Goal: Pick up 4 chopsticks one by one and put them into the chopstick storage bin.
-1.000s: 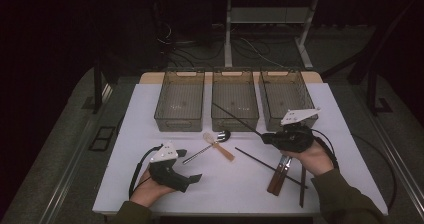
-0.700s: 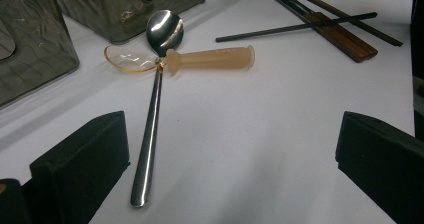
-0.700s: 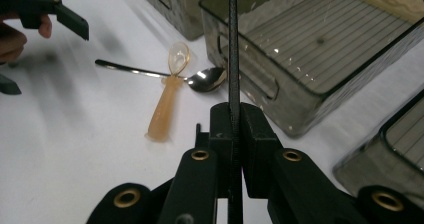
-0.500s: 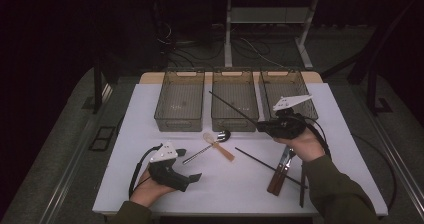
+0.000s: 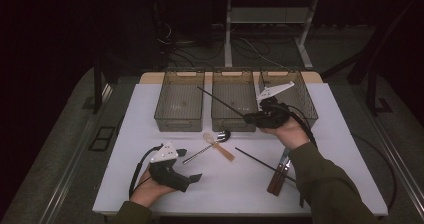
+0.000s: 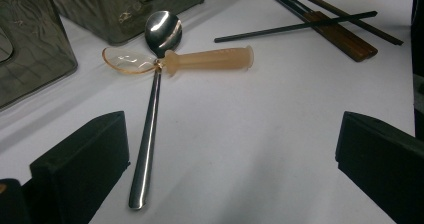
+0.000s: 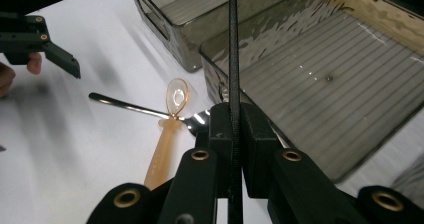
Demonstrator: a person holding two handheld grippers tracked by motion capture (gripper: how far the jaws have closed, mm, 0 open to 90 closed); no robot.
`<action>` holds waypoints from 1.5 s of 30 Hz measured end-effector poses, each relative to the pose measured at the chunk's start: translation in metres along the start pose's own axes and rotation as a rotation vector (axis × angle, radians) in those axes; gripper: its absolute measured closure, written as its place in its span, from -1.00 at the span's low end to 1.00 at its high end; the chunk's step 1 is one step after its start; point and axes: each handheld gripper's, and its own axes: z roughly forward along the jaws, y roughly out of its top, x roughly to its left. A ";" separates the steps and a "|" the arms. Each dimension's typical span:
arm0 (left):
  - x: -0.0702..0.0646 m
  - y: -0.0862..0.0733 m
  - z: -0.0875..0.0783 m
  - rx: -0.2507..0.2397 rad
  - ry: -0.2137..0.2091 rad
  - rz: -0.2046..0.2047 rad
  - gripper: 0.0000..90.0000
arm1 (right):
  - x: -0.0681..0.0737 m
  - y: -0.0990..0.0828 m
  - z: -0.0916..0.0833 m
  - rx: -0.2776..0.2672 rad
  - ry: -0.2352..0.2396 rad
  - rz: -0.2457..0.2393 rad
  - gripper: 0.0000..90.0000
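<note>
My right gripper (image 5: 248, 117) is shut on a thin black chopstick (image 5: 220, 101) and holds it in the air over the middle clear bin (image 5: 233, 73). In the right gripper view the chopstick (image 7: 233, 59) runs straight up from between the closed pads (image 7: 256, 134), above the ribbed floor of the bin (image 7: 325, 84). My left gripper (image 5: 191, 164) rests open on the white table near the front left, with nothing between its jaws. Just ahead of it a metal spoon (image 6: 150, 124) lies crossed with an orange plastic spoon (image 6: 210, 61).
Three clear bins stand in a row at the back: left (image 5: 175, 126), middle, right (image 5: 301, 77). A second black chopstick (image 5: 260, 159) and brown-handled utensils (image 5: 278, 178) lie on the table at the front right, by the right forearm.
The right gripper has lifted and carried the chopstick away from the front right toward the bins, now over the middle one. The left gripper has stayed put.
</note>
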 end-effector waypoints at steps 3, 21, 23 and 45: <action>0.000 0.000 0.000 0.007 0.002 0.003 -1.00 | 0.000 0.007 0.005 0.002 0.001 0.001 0.87; -0.001 0.000 0.000 -0.001 0.004 -0.002 -1.00 | 0.000 0.047 0.031 0.032 -0.015 0.003 0.87; -0.001 0.000 0.000 0.000 0.001 0.000 -1.00 | 0.000 0.051 0.036 0.041 -0.018 -0.003 0.87; 0.000 0.000 -0.001 -0.008 -0.006 0.002 -1.00 | -0.006 0.102 0.095 0.109 -0.066 0.063 0.87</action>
